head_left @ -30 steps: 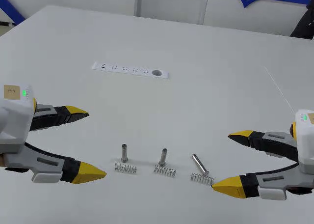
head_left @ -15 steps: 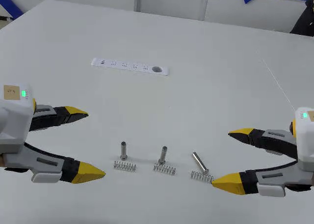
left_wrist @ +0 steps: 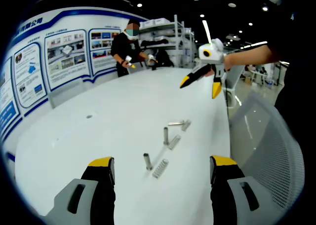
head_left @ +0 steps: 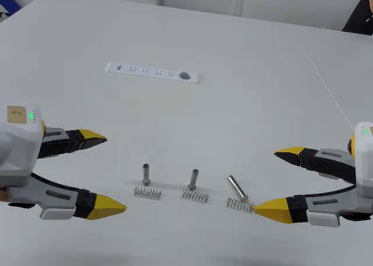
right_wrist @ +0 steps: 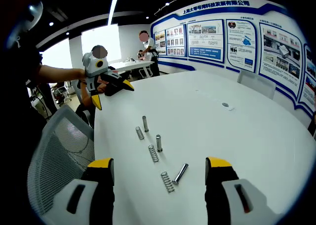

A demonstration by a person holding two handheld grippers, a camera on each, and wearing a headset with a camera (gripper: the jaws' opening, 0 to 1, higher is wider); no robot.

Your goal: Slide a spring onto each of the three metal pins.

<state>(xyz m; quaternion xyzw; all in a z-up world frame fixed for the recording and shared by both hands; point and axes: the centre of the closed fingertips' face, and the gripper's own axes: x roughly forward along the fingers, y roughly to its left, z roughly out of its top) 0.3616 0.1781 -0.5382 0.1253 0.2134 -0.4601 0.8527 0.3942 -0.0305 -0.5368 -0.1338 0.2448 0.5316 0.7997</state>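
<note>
A white table point(head_left: 233, 102), seen from above. Near its front edge three small metal pins sit in a row. The left pin point(head_left: 146, 174) and middle pin point(head_left: 193, 178) stand upright; the right pin point(head_left: 236, 188) lies on its side. A spring lies flat just in front of each: left spring point(head_left: 147, 192), middle spring point(head_left: 194, 195), right spring point(head_left: 239, 204). The left gripper point(head_left: 115, 172) hovers left of the row, jaws wide apart and holding nothing. The right gripper point(head_left: 266, 181) is equally wide open, its lower yellow tip just beside the right spring. Farther back a white power strip point(head_left: 151, 72) lies on the table. A grey mesh chair point(left_wrist: 266, 146) stands at the table's near edge. Blue-and-white display boards point(right_wrist: 217, 35) line the wall, and a person point(left_wrist: 123, 50) stands at the far end.
</note>
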